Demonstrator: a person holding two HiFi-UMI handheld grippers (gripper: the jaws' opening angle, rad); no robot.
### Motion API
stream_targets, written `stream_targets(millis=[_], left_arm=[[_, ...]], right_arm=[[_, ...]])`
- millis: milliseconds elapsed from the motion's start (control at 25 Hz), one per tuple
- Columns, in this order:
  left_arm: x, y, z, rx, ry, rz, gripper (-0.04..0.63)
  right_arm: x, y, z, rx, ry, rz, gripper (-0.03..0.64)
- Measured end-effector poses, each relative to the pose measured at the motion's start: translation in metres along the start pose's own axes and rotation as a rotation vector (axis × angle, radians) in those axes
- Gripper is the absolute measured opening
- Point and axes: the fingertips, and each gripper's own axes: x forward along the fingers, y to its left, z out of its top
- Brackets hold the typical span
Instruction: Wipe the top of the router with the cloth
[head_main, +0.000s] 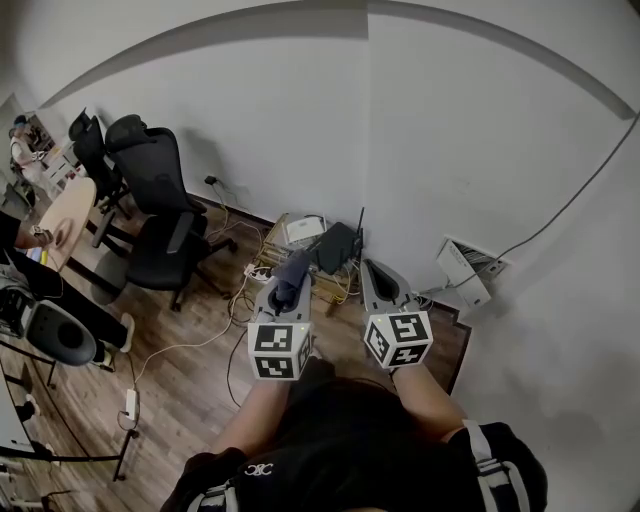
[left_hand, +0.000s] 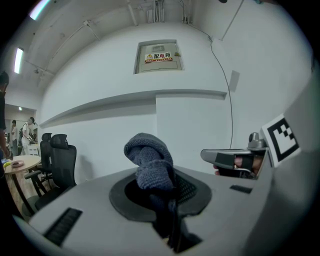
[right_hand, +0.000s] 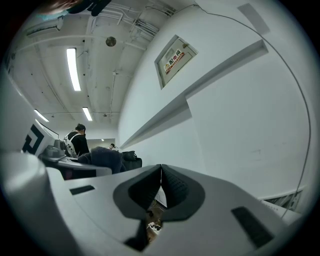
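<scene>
Left gripper view: sign, perhaps "配电箱"

My head camera sits high and looks steeply down. It shows the left gripper and right gripper from behind, close below me. Beyond them lie the wooden floor and the foot of the white wall. Each gripper camera rides low behind its own jaws. The left one faces the wall roughly level, while the right one tilts up toward the ceiling. Both take in the same wall panel, and each catches the other gripper at its edge.
</scene>
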Motion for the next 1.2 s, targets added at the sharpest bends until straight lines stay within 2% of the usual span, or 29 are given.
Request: stream_targets(millis=[600, 960, 1200], left_arm=[[0.077, 0.011, -0.002, -0.026, 0.01, -0.063, 0.057], [0.155, 0.04, 0.008, -0.05, 0.043, -0.135, 0.057], [0.2, 0.073, 0.021, -0.066, 0.052, -0.165, 0.057]], right_arm=[[0.05, -0.04, -0.008, -0.021, 0.035, -0.036, 0.0], [0.124, -0.068, 0.001, -0.027, 0.064, -0.08, 0.0], [0.185, -0.068, 0.003, -0.039, 0.092, -0.072, 0.0]])
